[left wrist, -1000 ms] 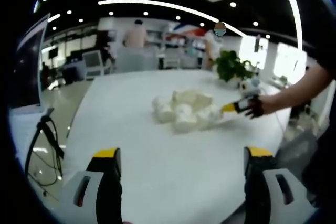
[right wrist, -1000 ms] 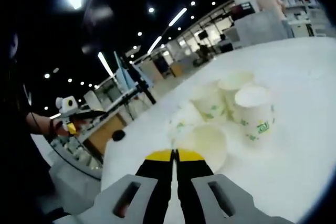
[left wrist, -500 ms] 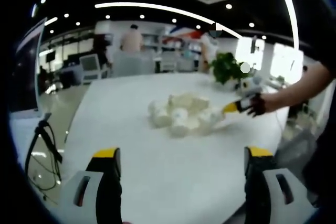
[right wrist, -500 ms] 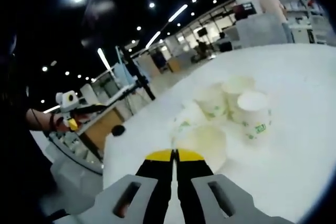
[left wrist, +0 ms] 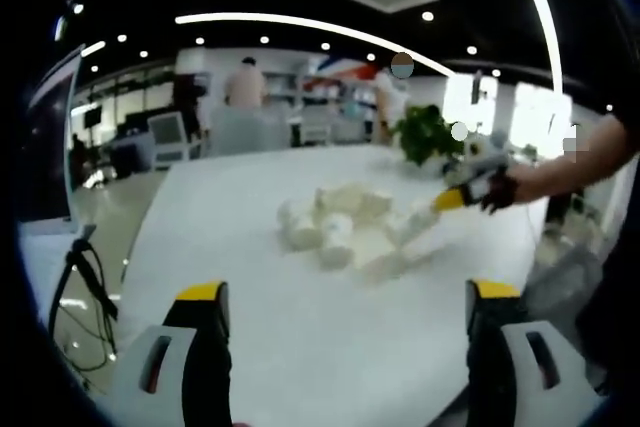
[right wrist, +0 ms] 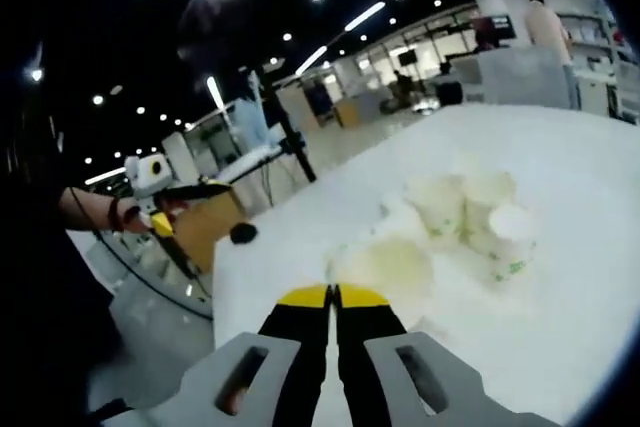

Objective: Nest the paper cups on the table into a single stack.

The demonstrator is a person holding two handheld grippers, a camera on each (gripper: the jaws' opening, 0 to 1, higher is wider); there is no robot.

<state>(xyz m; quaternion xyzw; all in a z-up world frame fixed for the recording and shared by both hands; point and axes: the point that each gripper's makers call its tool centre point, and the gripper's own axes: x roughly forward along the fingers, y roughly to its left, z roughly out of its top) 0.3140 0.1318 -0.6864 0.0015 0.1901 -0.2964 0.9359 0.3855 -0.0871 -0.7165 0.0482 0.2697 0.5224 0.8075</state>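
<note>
On the white worktop (left wrist: pixel 250 247), paper cups (left wrist: pixel 335 227) sit clustered, well ahead of the left gripper (left wrist: pixel 340 347), jaws spread wide. Right gripper (right wrist: pixel 332 297), jaws pinched on a pale cup's (right wrist: pixel 385 267) rim, has lifted it since 0.5 s ago; others lie just beyond

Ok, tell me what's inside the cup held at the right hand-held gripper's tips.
The held cup shows a plain pale interior with nothing visible in it. Its rim edge is covered by the shut tips of the right hand-held gripper, and blur hides its bottom.
</note>
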